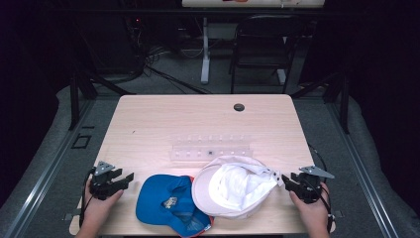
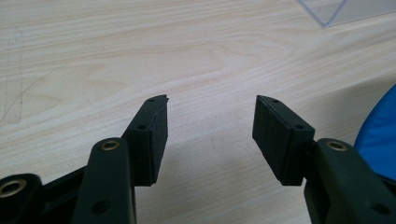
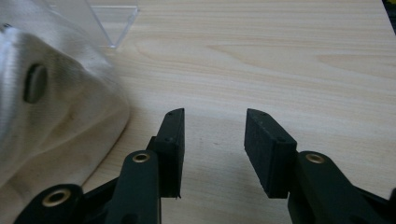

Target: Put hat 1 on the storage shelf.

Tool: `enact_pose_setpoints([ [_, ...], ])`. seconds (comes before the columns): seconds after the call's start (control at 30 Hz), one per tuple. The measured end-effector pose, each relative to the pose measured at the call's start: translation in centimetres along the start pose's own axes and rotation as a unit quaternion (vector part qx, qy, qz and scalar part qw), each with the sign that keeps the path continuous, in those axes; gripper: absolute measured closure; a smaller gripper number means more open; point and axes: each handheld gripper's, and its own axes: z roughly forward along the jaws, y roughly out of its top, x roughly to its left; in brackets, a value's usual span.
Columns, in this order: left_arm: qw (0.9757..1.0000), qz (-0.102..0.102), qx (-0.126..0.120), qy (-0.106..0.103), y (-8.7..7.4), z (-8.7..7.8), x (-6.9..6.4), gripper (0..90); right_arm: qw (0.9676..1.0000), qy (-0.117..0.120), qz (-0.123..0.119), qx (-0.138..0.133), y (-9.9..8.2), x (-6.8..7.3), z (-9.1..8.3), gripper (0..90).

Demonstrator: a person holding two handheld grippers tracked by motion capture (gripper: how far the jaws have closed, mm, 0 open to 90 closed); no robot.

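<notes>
Parked at either end of the near edge of the table (image 1: 163, 119), left gripper (image 1: 128, 177) and right gripper (image 1: 284, 179) both gaping and empty (probably a ready stance), flanking the blue cap (image 1: 163, 201) touching the white cap (image 1: 233, 186), clear rack (image 1: 210, 150) just behind.

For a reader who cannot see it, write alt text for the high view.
A blue cap and a white cap lie together on a wooden table, an open left gripper and right gripper flanking them.
</notes>
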Motion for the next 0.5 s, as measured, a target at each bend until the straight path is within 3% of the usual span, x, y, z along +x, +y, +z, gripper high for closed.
enact_pose_setpoints([
  [0.3,1.0,0.004,0.003,0.005,0.5,0.1,-0.4,46.8,1.0,-0.001,-0.001,-0.008,-0.2,0.3,-0.8,53.9],
  [0.43,1.0,0.003,-0.004,0.001,0.8,0.2,-0.4,46.8,0.9994,0.016,0.031,0.005,-0.4,0.0,-1.4,55.7],
  [0.5,1.0,0.003,-0.003,-0.001,0.9,0.2,-0.4,46.7,0.9993,0.018,0.032,0.009,-0.5,-0.1,-1.5,55.7],
])
